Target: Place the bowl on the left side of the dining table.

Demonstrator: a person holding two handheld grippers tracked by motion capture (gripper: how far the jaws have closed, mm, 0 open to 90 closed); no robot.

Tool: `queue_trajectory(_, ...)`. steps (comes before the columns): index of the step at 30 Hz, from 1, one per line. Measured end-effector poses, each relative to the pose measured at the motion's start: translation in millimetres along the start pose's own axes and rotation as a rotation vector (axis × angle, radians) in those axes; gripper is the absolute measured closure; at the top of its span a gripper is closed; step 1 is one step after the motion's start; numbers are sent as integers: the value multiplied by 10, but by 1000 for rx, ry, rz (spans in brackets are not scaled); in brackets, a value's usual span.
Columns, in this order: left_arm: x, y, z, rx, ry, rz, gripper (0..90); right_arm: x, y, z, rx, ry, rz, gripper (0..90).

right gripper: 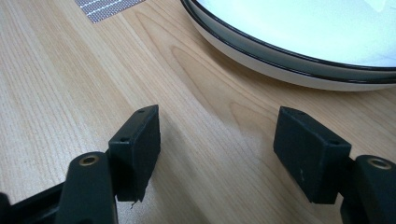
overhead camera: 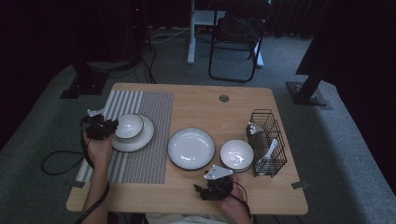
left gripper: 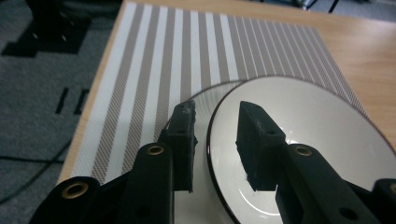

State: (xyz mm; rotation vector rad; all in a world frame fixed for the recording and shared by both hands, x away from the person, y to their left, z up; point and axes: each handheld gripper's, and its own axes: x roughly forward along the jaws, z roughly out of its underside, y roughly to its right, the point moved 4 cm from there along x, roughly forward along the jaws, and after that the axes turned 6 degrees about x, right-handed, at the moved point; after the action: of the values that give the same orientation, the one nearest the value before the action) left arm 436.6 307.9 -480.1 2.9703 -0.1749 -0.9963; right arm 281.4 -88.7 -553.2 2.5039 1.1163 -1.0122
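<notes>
My fingers [left gripper: 187, 135] are matte black, with brass-coloured rivets at the joints. The placemat [overhead camera: 149, 121] carries grey and white stripes on one half and a fine grey weave on the other. The small bowl [overhead camera: 129, 126] and the plate under it [overhead camera: 140, 140] are white with a thin dark rim. The large plate [overhead camera: 191, 148] and the second bowl [overhead camera: 236, 155] match: white, dark-edged. The tabletop [overhead camera: 205, 105] is light wood grain. The wire rack [overhead camera: 267, 142] is black.

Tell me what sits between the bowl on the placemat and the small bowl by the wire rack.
One wide black-rimmed plate on bare table, seen in the high view.
</notes>
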Motion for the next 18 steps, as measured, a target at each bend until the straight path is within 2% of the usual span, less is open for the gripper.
queue_trajectory(8, -109, 55, -53, 34, 57, -13, 670, 1, 1, 0, -1, 1, 0, 313)
queue_trajectory(10, -163, 74, -79, 40, 83, -10, 668, 1, 2, 0, -2, 1, 0, 313)
queue_trajectory(18, -256, 133, -132, 59, 115, -2, 665, 1, 1, 0, -1, 1, 0, 312)
